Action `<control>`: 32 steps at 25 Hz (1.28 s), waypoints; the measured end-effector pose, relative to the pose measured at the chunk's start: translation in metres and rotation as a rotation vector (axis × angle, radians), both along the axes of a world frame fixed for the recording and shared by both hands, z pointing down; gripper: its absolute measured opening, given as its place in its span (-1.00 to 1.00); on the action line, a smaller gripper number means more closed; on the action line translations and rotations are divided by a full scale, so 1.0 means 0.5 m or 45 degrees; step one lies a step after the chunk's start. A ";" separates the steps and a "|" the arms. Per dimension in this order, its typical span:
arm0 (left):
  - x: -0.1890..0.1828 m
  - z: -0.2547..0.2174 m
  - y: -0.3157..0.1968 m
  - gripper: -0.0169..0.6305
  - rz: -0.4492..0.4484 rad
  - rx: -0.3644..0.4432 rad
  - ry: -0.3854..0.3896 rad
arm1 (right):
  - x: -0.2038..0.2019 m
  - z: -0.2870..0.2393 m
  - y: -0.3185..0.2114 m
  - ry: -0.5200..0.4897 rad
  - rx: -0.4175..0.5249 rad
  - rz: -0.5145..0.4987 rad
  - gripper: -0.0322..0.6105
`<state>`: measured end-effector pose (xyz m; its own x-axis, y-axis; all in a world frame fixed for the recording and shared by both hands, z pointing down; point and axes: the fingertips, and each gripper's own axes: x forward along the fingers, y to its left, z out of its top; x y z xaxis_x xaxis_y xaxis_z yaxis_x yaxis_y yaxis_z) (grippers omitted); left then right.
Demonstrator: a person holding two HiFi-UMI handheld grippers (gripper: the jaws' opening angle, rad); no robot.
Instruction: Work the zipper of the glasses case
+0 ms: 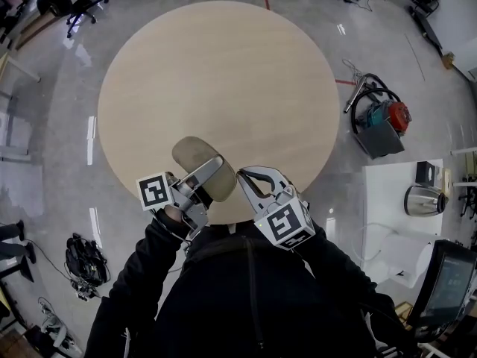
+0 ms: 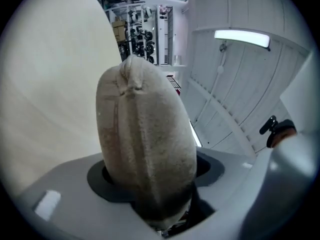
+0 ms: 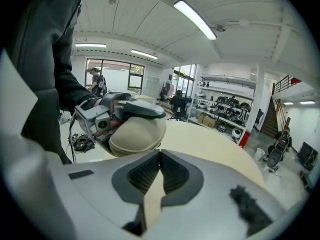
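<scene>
The beige fabric glasses case [image 1: 198,159] hangs over the near edge of the round wooden table [image 1: 223,73]. My left gripper [image 1: 210,173] is shut on its near end, and the case [image 2: 145,149] fills the space between the jaws in the left gripper view. My right gripper [image 1: 240,176] is shut, its tips close to the case's right edge. In the right gripper view the case [image 3: 137,131] lies just beyond the closed tips of my right gripper [image 3: 160,154], with the left gripper's body [image 3: 100,119] clamped on it. Whether the tips pinch the zipper pull is not visible.
A vacuum cleaner with a hose [image 1: 380,121] stands on the floor right of the table. A white side table [image 1: 387,200] carries a kettle [image 1: 425,198]. A monitor [image 1: 447,289] is at the lower right, cables [image 1: 83,263] lie at the lower left, and an office chair [image 1: 74,2] stands far left.
</scene>
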<state>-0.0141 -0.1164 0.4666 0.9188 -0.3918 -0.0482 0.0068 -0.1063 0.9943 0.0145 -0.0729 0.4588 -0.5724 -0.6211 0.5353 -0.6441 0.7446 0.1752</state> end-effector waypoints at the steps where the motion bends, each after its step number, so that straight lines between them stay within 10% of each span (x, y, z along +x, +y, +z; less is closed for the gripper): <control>1: 0.005 0.004 0.003 0.02 0.021 -0.026 0.008 | 0.002 0.002 -0.006 0.005 -0.003 0.008 -0.87; 21: -0.071 0.316 0.056 0.23 -0.042 -0.181 -0.379 | 0.021 0.339 -0.041 0.386 -0.332 -0.142 -0.87; 32: -0.116 0.326 0.109 0.21 0.075 -0.064 -0.586 | 0.051 0.358 -0.061 0.398 -0.235 -0.171 -0.79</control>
